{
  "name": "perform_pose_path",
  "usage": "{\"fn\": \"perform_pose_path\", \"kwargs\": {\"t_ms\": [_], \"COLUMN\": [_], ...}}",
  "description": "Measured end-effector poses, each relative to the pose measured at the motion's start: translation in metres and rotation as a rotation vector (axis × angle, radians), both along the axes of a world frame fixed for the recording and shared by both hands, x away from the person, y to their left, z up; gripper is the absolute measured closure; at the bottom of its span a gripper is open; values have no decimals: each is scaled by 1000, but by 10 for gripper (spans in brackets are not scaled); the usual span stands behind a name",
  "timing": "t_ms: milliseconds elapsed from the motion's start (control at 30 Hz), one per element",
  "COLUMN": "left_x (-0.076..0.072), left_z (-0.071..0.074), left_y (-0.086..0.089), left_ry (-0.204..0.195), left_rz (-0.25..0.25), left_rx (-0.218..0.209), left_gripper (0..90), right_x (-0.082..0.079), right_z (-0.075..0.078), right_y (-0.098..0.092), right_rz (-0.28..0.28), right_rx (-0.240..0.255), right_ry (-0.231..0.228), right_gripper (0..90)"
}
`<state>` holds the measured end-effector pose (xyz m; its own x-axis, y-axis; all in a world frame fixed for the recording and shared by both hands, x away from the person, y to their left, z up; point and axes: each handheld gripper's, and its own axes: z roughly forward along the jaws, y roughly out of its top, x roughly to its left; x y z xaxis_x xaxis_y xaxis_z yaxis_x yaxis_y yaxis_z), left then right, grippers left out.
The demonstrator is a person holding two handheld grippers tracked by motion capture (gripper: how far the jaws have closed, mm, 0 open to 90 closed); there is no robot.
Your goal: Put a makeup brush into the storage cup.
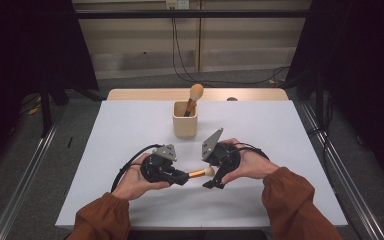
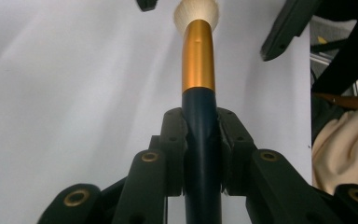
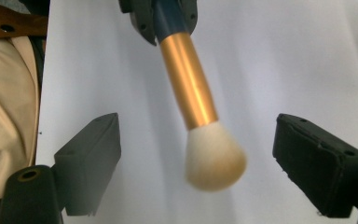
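A makeup brush (image 1: 200, 173) with a dark blue handle, a gold ferrule and a white bristle head lies level above the table's near middle. My left gripper (image 1: 182, 177) is shut on its dark handle (image 2: 200, 140), with the pads pressed on both sides. The gold ferrule (image 2: 198, 60) and the bristles stick out past the jaws. My right gripper (image 3: 205, 144) is open. Its two jaws stand wide apart on either side of the bristle head (image 3: 214, 156) without touching it. In the right gripper view the left gripper (image 3: 165, 18) holds the handle at the top.
A beige cup (image 1: 185, 125) stands at the table's middle back with another brush (image 1: 195, 95) upright in it. The white tabletop (image 1: 120, 135) lies under both hands. Metal rails run along the floor on either side. Black curtains hang on both sides.
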<state>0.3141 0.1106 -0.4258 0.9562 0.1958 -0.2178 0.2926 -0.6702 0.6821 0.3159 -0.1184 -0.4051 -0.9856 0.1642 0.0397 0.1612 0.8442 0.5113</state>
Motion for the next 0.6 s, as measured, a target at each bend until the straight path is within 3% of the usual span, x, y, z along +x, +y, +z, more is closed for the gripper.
{"fn": "perform_pose_path", "kwargs": {"t_ms": [100,267,367,433,600], "left_x": [0,-1,0,3,4], "left_z": [-2,-3,-3,-6,-9], "left_y": [4,11,16,20,26], "left_ry": [2,4,-1,14,0], "left_rz": [1,30,69,83,115], "left_rx": [-23,-66,-97,-130,-204], "left_gripper": [748,748,748,748,748], "right_x": [2,1,1,1,-1], "right_z": [1,-3,-6,-6,-2], "right_y": [-4,-12,-19,-24,-34], "right_rz": [-21,-78,-108,-136,-189], "right_rx": [26,36,51,70,142], "right_ry": [-11,16,18,25,23], "right_gripper": [123,109,91,92,74]}}
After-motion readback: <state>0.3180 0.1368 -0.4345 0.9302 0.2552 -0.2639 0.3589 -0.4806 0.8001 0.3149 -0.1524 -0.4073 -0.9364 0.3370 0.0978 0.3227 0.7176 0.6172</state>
